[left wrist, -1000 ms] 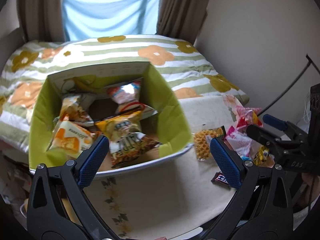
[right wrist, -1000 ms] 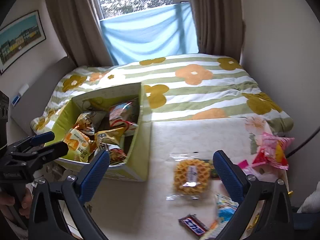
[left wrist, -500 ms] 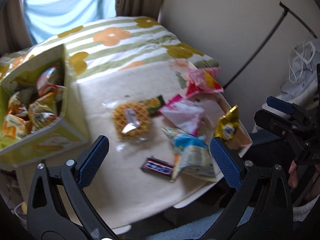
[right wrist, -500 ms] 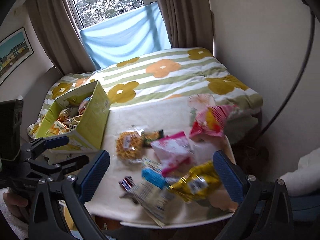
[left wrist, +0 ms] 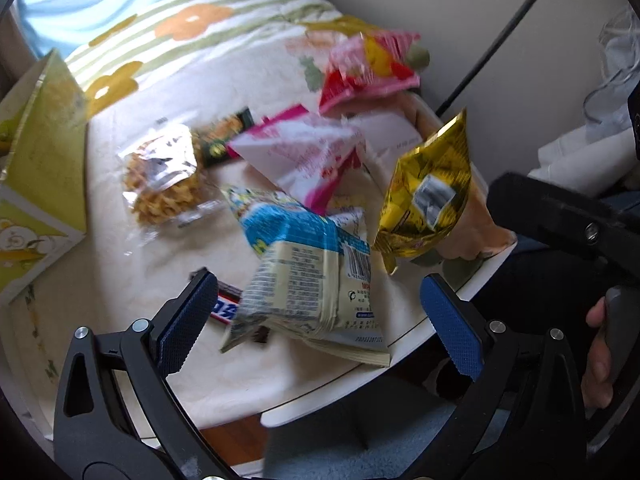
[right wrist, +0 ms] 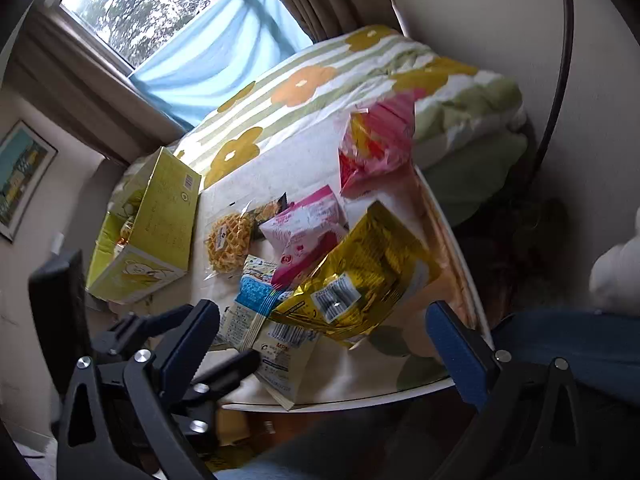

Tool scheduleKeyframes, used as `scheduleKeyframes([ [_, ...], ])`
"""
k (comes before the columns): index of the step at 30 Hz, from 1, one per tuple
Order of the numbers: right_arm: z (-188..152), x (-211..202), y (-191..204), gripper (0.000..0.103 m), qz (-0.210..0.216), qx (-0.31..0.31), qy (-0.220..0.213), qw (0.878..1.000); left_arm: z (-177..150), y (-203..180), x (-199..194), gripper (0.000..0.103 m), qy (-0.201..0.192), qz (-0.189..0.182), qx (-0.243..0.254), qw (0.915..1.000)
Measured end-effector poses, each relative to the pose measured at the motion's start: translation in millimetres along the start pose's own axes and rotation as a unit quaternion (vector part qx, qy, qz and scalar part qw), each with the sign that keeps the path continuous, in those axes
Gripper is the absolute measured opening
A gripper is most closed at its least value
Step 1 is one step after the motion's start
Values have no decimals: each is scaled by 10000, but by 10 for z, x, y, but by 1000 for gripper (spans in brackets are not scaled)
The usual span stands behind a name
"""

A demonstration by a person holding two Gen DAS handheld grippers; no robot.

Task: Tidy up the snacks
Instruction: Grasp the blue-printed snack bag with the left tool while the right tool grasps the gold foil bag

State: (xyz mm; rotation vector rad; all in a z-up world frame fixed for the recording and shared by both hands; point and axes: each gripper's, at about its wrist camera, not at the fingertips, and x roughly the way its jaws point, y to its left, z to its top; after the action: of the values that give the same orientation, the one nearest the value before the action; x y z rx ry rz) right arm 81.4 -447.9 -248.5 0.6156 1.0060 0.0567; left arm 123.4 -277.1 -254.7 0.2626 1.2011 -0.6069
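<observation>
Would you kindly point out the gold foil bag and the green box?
gold foil bag (left wrist: 428,196), left wrist view, white label.
green box (right wrist: 160,224), right wrist view, long side wall.

1. Pale cream and blue plastic snack packet (left wrist: 308,280), lying on the bench: I read a barcode and fine print on its back, too blurred for me to make out; in the right wrist view, red letters "MP" (right wrist: 282,347) by the barcode.
2. Gold foil bag (right wrist: 352,280): white barcode sticker, digits illegible to me.
3. Dark chocolate bar wrapper (left wrist: 224,306): white lettering, partly hidden, unreadable.
4. Yellow-green cardboard box (right wrist: 160,224): small print and a barcode, illegible.
</observation>
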Motion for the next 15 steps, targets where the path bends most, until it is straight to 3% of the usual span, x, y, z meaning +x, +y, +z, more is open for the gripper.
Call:
scheduleKeyframes([
  [11,-10,400,-238,103,179,889,240,9956,86,-26,481,100,316,80,315,9990],
  [13,-13,440,-254,103,169,986,247,9947,97,-12,537,95,373,64,366,9986],
  [15,-8,466,-266,103,171,1070,255,9938,108,-4,573,82,451,49,419,9981],
])
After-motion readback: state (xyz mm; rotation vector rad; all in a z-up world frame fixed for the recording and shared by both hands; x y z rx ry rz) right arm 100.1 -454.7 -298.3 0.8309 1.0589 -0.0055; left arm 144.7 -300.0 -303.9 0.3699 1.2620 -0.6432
